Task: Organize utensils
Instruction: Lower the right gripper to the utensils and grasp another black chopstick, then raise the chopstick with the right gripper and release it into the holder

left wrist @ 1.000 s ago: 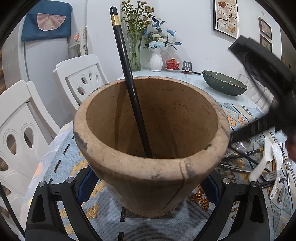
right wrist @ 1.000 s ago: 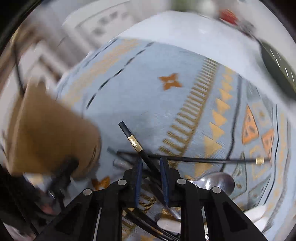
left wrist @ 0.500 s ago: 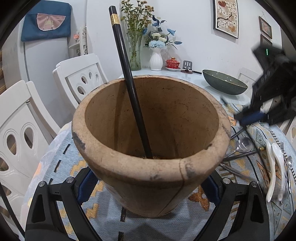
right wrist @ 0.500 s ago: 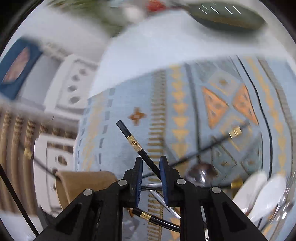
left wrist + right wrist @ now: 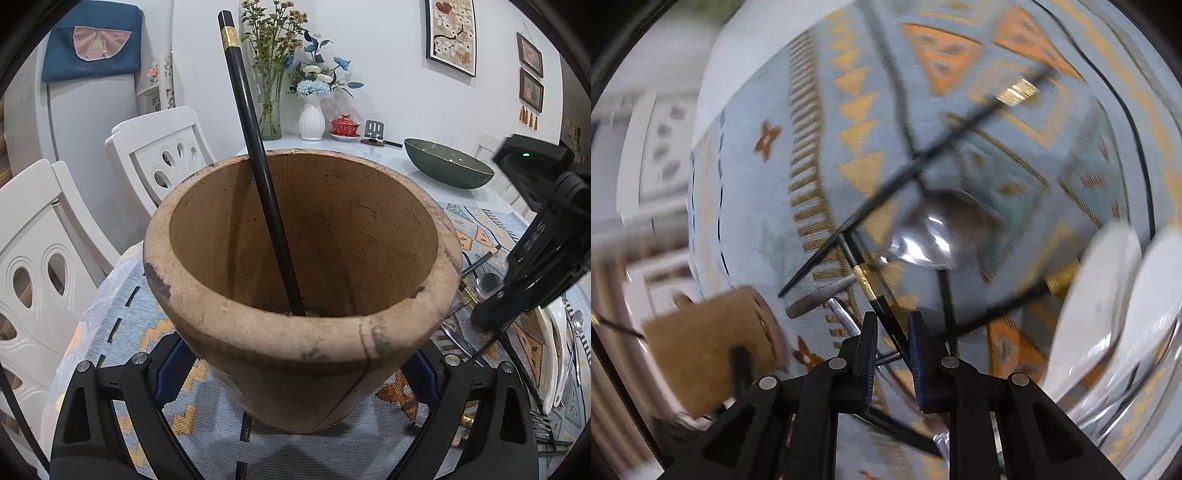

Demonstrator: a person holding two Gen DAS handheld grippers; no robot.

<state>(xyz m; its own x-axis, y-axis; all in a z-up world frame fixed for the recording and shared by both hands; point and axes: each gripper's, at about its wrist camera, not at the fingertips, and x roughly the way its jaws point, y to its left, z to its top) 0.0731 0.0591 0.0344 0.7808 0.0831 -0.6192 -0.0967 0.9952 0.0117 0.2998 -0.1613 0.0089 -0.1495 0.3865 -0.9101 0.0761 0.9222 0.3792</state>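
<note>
My left gripper (image 5: 295,373) is shut on a brown wooden utensil pot (image 5: 295,350), blue pads pressed on both its sides. One black chopstick (image 5: 255,147) with a gold band leans inside the pot. To the pot's right, my right gripper (image 5: 487,321) points steeply down over the loose cutlery. In the right wrist view, which is blurred, my right gripper (image 5: 892,332) is shut on a second black gold-banded chopstick (image 5: 866,284). Beneath it lie another black chopstick (image 5: 923,158), a metal spoon (image 5: 934,232) and white ceramic spoons (image 5: 1108,306). The pot (image 5: 709,343) shows at the lower left.
A blue and orange patterned mat (image 5: 122,325) covers the white table. White chairs (image 5: 162,155) stand along the left. At the far side are a dark green bowl (image 5: 447,168), a white vase (image 5: 312,114) with flowers and a red lidded cup (image 5: 345,125).
My right gripper, still holding its chopstick, has rolled and dropped lower over the cutlery pile to the right of the pot. The left gripper and the pot have stayed put.
</note>
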